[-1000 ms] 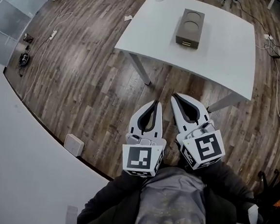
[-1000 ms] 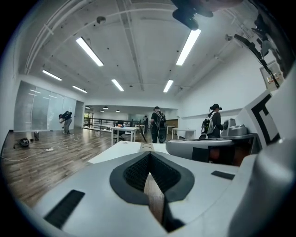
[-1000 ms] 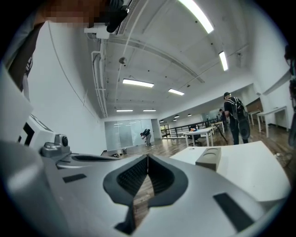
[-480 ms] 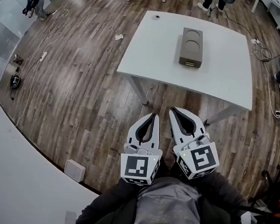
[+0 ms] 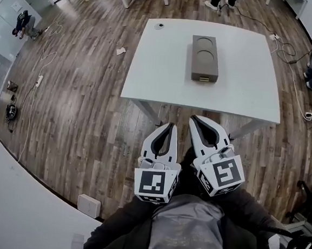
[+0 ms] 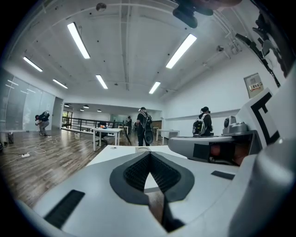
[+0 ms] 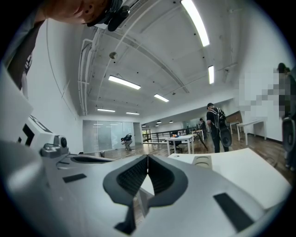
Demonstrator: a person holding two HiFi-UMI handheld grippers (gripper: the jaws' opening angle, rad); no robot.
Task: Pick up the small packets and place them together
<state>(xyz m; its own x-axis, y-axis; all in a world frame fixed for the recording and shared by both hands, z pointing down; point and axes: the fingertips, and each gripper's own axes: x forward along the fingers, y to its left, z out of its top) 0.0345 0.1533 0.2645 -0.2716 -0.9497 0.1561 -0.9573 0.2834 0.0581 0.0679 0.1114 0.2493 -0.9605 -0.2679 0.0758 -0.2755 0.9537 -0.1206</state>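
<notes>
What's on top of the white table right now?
On the white table lie a taupe box with two round recesses and a small round object near a far corner. No loose packets show; the box's inside is covered.

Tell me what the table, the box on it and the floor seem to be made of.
Table: smooth white laminate or painted board, probably; even colour, faint sheen. Box: matte grey-brown, maybe moulded pulp or plastic; two round recesses pressed in the top, no shine. Floor: wood or wood-look planks; grain and plank seams show.
</notes>
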